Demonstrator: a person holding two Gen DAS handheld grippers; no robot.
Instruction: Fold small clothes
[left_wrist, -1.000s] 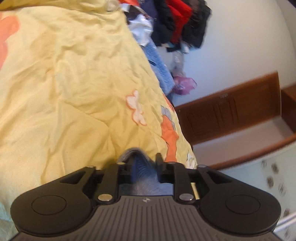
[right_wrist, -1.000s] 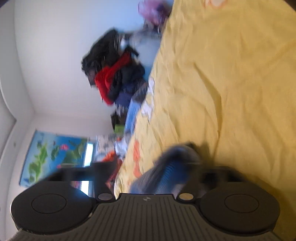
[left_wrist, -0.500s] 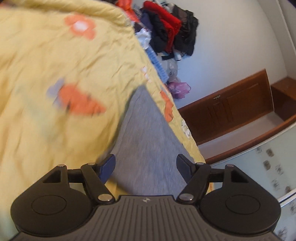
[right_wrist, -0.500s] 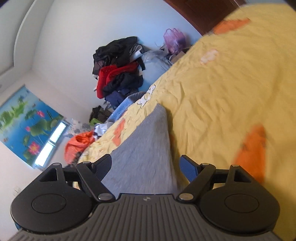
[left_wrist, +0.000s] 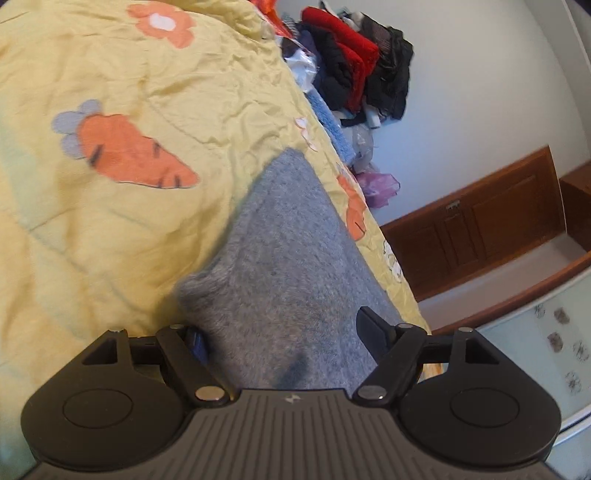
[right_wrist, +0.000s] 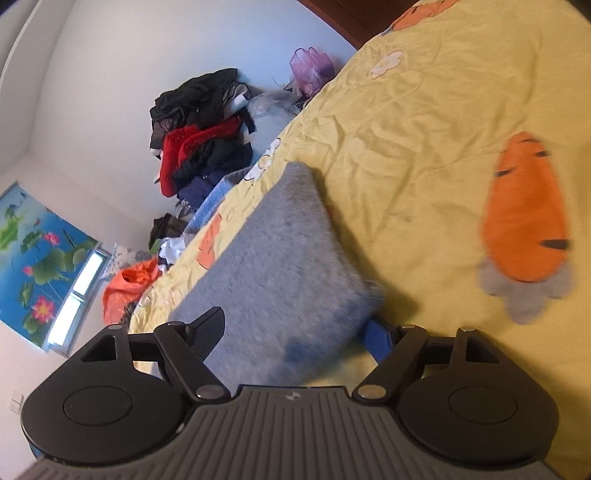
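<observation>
bearing no readable label, grey garment (left_wrist: 291, 266) lies on yellow carrot-print bedspread (left_wrist: 122, 229).

Yellow carrot-print bedspread (left_wrist: 155, 229), heaped dark and red clothes (right_wrist: 199, 140), lotus poster (right_wrist: 40, 236)

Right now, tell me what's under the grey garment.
The grey garment lies flat on the yellow carrot-print bedspread. Whatever sits directly beneath the cloth is covered.

walls (left_wrist: 480, 92): white | wood cabinet (left_wrist: 480, 229) | lotus picture (right_wrist: 33, 251) | window (right_wrist: 77, 295): bright
</observation>
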